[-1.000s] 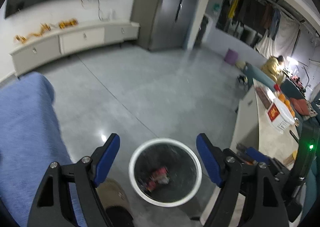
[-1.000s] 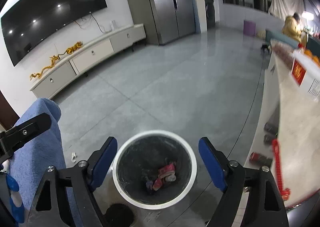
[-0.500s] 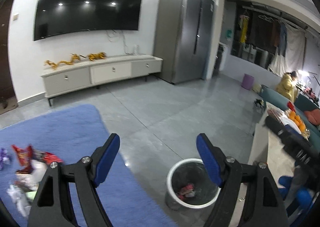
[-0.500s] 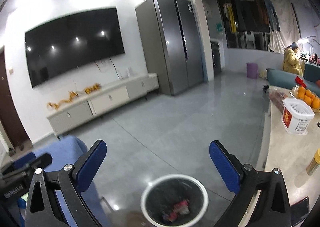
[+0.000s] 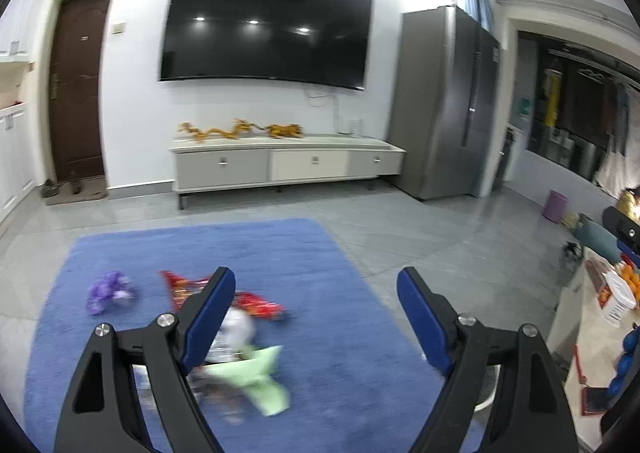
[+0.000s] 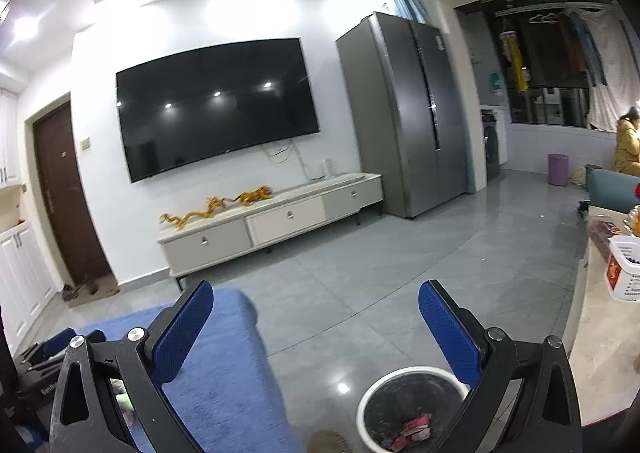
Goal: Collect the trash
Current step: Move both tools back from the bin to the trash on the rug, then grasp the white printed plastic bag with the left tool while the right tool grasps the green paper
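Blue rug [image 5: 328, 253] carries scattered wrappers [image 5: 240, 333]; the left gripper [image 5: 316, 317] hangs spread and empty above it, the right gripper [image 6: 316, 333] likewise beside the rug, over the bin [image 6: 404, 409].

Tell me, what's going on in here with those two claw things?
Someone is picking up litter with a handheld claw in each hand. Both the left claw and the right claw are open and empty now. The white bin on the grey floor already holds a few wrappers. More wrappers, red, purple and green, lie on the blue rug ahead of the left claw.
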